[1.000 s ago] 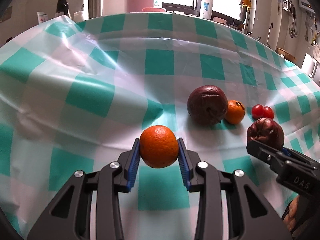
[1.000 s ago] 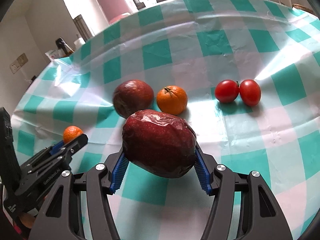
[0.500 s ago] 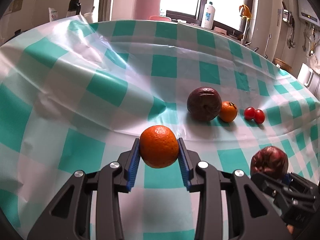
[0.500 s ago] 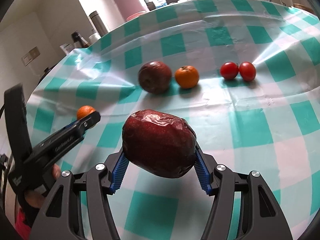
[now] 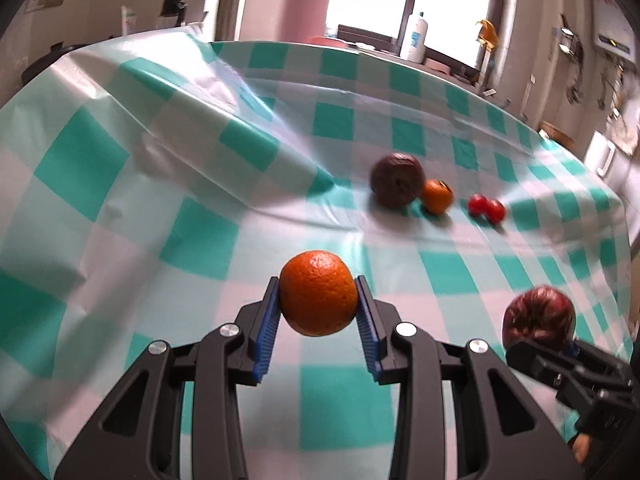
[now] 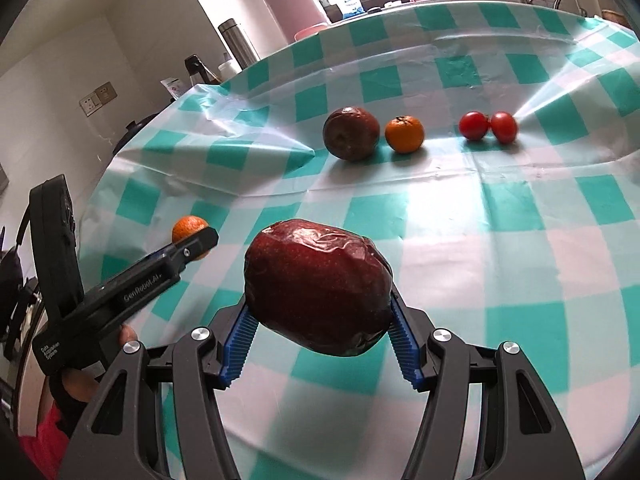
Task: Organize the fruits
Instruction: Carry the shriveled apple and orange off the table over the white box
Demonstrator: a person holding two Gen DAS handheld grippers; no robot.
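Both hands are drawing back from the fruit row: the fruits lying on the worktop (image 6: 520, 216) look smaller and farther off than a second ago, while each load rides along unchanged. So this reads as a carry, both fruits lifted away toward some new spot, nothing set down yet.

Nearest, the right hand-held gripper (image 6: 320, 320) clamps the wrinkled red apple (image 6: 318, 286), its long axis lying crosswise between the blue pads. Off to its left, the left hand-held gripper (image 5: 319, 318) holds the orange (image 5: 319, 293) at a narrow setting; it is round, with no clear long axis.

Well ahead of both lie the dark apple (image 6: 351, 133), stem dimple toward the camera, a small mandarin (image 6: 404, 134) just beside it, stem up, and two tomatoes (image 6: 488, 126) touching.
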